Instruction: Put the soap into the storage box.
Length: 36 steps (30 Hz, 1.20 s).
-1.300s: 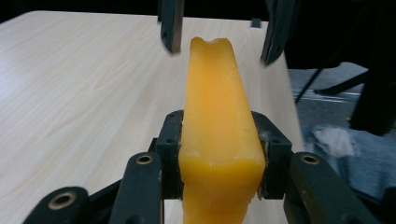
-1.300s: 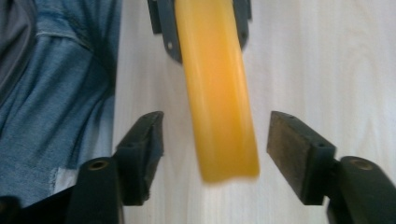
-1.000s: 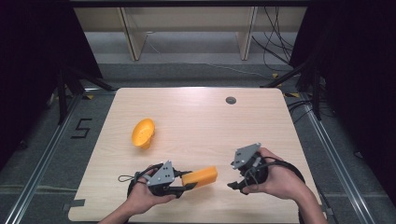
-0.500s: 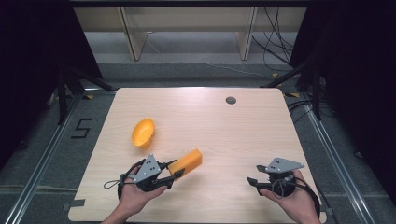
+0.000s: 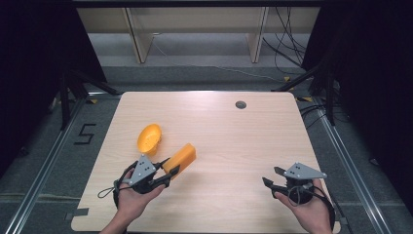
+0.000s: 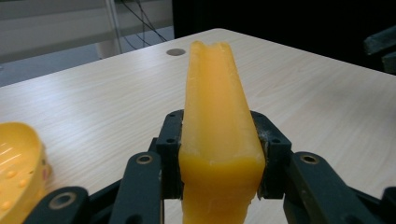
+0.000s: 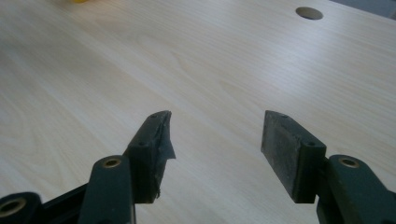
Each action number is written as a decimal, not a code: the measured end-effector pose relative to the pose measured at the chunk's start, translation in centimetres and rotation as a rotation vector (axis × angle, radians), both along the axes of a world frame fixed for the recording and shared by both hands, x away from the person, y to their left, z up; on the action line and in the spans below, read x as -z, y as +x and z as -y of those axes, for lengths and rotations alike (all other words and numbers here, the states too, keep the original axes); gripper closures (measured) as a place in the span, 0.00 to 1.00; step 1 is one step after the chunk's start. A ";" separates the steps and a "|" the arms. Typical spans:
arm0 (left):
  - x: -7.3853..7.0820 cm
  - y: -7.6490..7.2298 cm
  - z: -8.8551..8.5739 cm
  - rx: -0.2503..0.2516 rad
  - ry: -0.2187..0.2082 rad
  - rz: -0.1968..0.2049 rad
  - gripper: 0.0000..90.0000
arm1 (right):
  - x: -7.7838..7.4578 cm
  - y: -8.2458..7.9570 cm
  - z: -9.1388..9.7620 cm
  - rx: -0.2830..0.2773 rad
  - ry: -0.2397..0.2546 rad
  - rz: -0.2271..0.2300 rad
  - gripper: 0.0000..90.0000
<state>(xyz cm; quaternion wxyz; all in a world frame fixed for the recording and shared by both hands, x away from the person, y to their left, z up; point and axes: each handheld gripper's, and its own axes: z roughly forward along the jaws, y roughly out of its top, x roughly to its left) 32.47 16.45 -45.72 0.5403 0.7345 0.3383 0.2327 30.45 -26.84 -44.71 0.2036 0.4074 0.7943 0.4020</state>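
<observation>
1. Nearest to me on the right, my right tongs (image 5: 271, 181) sit low over the front right of the tabletop (image 5: 234, 131), jaws spread wide with bare wood between them; in the right gripper view the pads (image 7: 285, 149) hold nothing.
2. On the left, my left tongs (image 5: 168, 171) are clamped on the near end of an orange wedge-shaped block (image 5: 181, 156), which sticks out forward and to the right from the jaws. In the left gripper view the block (image 6: 215, 116) stands between the two pads, which press its long flat sides.
3. I judge the block to be light: it is carried by one end alone without drooping. Its surface looks waxy and a little glossy, with rounded edges and a slight bulge below the pads, so I take it for soft foam or rubber that gives under pressure and could slip if squeezed lightly.
4. The flat sides, close to the thick end, look like the best place to hold; the far tip is narrower and notched, a poorer purchase.
5. Just beyond the block lies a shallow orange dish (image 5: 148, 138), resting on the tabletop, apart from the block. It looks like thin, stiff plastic, best taken by its rim.
6. Farther off, a round cable hole (image 5: 240, 104) marks the back of the tabletop.
</observation>
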 end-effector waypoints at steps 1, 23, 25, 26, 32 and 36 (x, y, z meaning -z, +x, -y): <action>0.0 0.0 -0.1 -0.014 -0.001 0.001 0.67 | -0.1 0.1 0.2 0.003 -0.009 0.018 0.48; -0.4 0.6 -2.0 -0.147 -0.026 0.022 0.67 | 0.0 0.3 0.7 0.037 -0.026 0.056 0.48; -0.4 0.6 -2.1 -0.164 -0.028 0.027 0.67 | 0.0 0.3 0.7 0.044 -0.024 0.048 0.48; -0.4 0.7 -2.2 -0.171 -0.024 0.032 0.67 | 0.1 0.3 0.7 0.042 -0.036 0.053 0.48; -0.5 1.0 -2.6 -0.209 -0.042 0.029 0.67 | -0.1 0.2 0.6 0.054 -0.021 0.075 0.48; -0.5 1.3 -2.9 -0.232 -0.046 0.021 0.67 | -0.3 0.1 0.6 0.067 -0.019 0.092 0.48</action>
